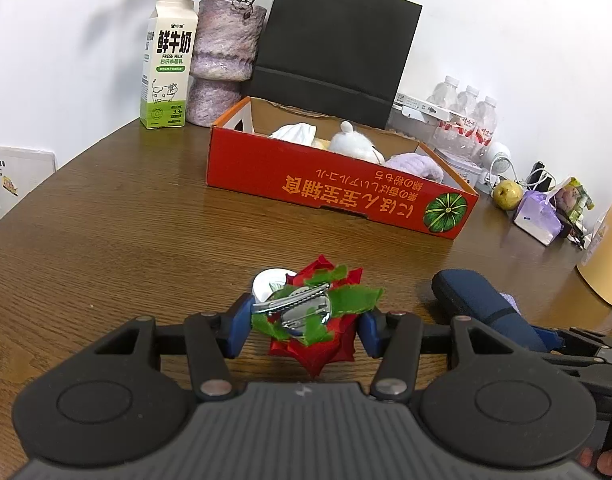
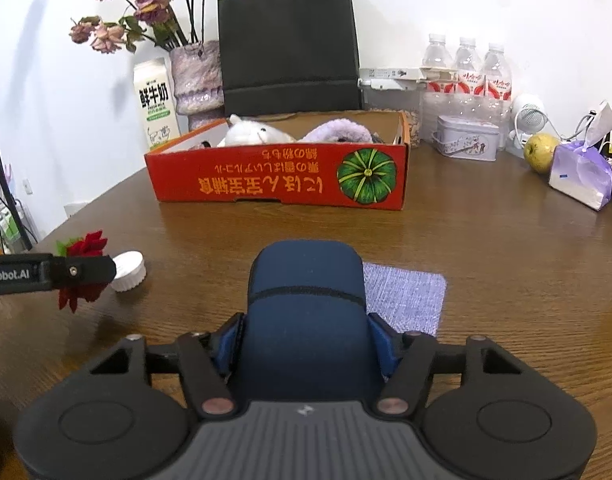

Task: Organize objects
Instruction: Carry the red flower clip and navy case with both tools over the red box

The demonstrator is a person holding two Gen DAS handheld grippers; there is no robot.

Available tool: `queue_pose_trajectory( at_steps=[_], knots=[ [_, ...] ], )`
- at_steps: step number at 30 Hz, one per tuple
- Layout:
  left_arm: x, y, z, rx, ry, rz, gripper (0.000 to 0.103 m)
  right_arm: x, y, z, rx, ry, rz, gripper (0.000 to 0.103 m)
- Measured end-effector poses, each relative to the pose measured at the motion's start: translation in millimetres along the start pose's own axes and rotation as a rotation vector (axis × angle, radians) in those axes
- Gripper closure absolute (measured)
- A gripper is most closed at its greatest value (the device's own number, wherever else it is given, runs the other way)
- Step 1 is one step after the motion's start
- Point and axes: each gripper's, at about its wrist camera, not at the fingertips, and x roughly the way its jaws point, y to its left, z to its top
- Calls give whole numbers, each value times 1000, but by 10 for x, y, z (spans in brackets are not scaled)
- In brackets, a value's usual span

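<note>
Nearest the lens in the right wrist view, the right gripper [image 2: 306,344] has its blue pads closed against the two flanks of a dark blue zip case [image 2: 306,300], about half open because the case is that wide; the case runs lengthwise straight away from the fingers, its rounded far end pointing at the red cardboard box [image 2: 277,178]. Just beside it on the right, flat on the wooden table [image 2: 506,280], lies a pale purple cloth [image 2: 406,296]. In the left wrist view the left gripper [image 1: 306,326] is partly closed around a red fabric flower [image 1: 318,320] with green leaves and a metal clip on its upturned back; the left pad seems to touch the clip's end and the right pad sits at the leaf edge, so I judge it held, though how firmly I cannot tell. A small white lid [image 1: 269,280] sits just beyond the flower. The box stands at the far side of the table, well apart from both grippers, its long side facing them and its open top already holding a white plush toy [image 2: 253,134] and a purple fluffy item [image 2: 338,132]. From the right hand it lies straight ahead; from the left hand it lies ahead and slightly to the right. Both loads probably belong in there, and each must clear the near wall. The flower looks like the lighter, looser load.
</note>
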Motion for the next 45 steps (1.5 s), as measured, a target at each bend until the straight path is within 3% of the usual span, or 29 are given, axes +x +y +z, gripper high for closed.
queue_pose_trajectory(
  at_steps=[6,21,45],
  knots=[
    [-4,-1,2,0,-2,0,49,-109,71,-8,-35,-63,-4,42],
    [-43,-42,97,-4,-8,-10,49,-230,288,80,-62,-125,43,42],
    [4,-86,558,-6,-48,-18,49,-171,462,619,-47,-195,54,42]
  ],
)
